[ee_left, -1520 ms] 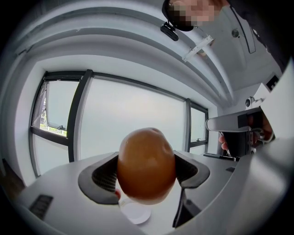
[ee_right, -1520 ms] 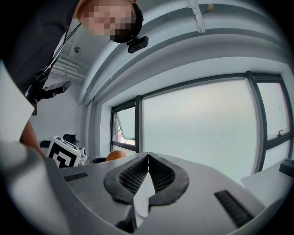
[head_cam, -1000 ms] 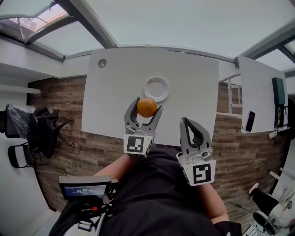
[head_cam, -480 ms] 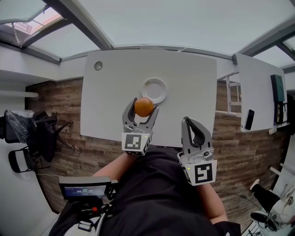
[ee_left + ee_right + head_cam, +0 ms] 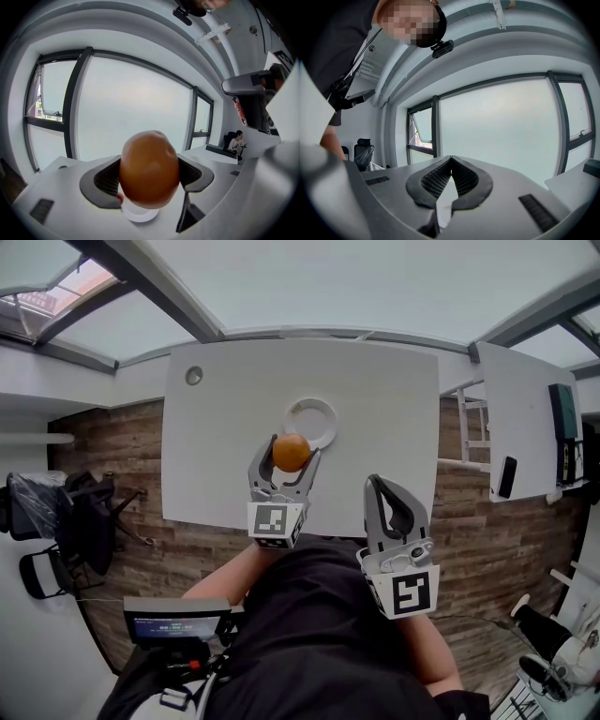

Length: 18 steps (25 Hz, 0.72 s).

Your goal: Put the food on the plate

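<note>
Orange fruit (image 5: 149, 169) in left gripper (image 5: 149, 178) hides part of plate (image 5: 139, 216).

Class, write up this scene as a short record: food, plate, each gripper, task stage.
Food: orange, held above the table
Plate: white, nothing seen on it, on the table
Left gripper: shut on the orange, by the plate's near edge
Right gripper: shut, empty, off the table's near edge
Task stage: orange not yet on plate
</note>
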{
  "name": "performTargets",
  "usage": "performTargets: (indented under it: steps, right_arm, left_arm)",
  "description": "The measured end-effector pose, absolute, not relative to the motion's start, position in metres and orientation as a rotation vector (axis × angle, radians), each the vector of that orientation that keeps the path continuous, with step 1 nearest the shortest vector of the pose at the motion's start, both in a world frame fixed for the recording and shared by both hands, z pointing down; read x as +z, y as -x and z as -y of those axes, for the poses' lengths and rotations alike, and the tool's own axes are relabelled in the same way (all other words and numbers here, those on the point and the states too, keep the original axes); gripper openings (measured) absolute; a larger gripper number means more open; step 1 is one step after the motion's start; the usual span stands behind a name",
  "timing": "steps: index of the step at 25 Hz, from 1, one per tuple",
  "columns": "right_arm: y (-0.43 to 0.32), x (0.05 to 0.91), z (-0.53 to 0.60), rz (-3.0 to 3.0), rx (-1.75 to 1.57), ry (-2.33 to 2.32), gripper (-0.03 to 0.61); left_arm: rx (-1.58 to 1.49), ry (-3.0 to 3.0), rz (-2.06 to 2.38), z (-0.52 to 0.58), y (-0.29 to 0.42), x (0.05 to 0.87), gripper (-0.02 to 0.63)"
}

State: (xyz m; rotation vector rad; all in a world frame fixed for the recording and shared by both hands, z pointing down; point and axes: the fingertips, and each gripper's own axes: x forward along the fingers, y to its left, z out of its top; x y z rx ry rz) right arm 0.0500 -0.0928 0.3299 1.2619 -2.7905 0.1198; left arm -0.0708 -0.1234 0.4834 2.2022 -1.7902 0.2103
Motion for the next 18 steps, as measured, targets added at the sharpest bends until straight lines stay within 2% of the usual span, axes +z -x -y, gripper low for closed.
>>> performTargets:
  steps: [18]
  right_arm:
    - [-0.053,0.329,0.086,2.74,0.065,-1.312,0.008]
  left_arm:
    - [0.329,-2.176,1.728,0.135,0.07,0.526,0.339]
